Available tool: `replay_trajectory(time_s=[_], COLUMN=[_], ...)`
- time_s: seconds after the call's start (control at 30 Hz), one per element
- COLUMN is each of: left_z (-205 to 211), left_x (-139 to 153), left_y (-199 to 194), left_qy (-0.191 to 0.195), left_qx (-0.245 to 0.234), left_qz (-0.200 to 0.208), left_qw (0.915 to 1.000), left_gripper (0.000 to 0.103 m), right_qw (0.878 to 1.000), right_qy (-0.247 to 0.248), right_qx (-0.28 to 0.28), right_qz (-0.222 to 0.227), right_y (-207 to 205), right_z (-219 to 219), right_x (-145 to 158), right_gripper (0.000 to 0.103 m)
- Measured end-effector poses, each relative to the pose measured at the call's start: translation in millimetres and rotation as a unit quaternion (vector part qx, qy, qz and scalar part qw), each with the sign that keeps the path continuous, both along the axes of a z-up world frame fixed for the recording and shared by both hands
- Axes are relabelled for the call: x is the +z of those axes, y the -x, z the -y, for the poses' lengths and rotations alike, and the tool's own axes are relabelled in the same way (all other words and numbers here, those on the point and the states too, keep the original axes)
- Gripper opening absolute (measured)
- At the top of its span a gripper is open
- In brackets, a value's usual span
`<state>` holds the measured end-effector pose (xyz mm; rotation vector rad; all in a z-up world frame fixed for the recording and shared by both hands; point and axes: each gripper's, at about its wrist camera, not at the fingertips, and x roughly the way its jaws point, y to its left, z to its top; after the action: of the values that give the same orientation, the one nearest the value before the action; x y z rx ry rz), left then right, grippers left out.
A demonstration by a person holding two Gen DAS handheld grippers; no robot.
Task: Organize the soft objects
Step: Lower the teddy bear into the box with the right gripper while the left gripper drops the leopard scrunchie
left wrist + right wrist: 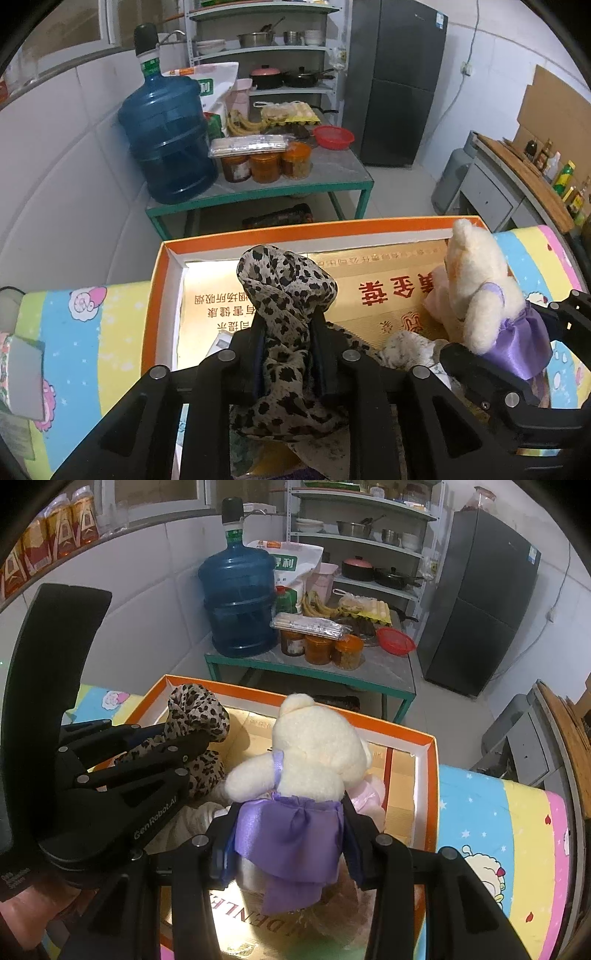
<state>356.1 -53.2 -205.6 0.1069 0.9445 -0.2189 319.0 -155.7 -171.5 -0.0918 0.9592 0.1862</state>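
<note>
Jaws of your left gripper (288, 354) pinch the leopard scarf (284, 291) over the orange box (162, 266); at three o'clock, your right gripper (286, 834) clamps the plush bear (317, 749)

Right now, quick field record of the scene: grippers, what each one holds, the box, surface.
left gripper: closed on leopard-print scarf, cloth bunched between the fingers, above the box
right gripper: shut on teddy bear at its purple satin skirt, bear upright, facing away from the right wrist camera
box: orange rim, white inner walls, open top, gold printed sheet on the bottom
other contents: pale cloth lying in the box beside the bear
surface: pastel cartoon-print mat under the box
</note>
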Motion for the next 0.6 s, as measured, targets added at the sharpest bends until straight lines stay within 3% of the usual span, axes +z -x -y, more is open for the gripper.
replay_trajectory(time_s=[0.13,0.37,0.6], left_z=[1,-2,-4], left_x=[-1,4,16], left_y=[-3,-3,6], left_qy=[-0.002,-0.003,-0.010], left_qx=[0.001,0.008,0.012], left_qz=[0.000,0.002,0.020], left_qw=[1.0000,1.0000,0.9997], left_gripper=[0.032,0.065,0.073], right_qw=[1.000,1.000,0.999], right_qy=[0.000,0.014,0.010], right_qx=[-0.002,-0.002,-0.008], right_qz=[-0.002,0.017,0.030], right_y=[1,2,7], right_z=[1,4,12], right_x=[-4,-1,9], right_gripper=[0.047,0.055,0.069])
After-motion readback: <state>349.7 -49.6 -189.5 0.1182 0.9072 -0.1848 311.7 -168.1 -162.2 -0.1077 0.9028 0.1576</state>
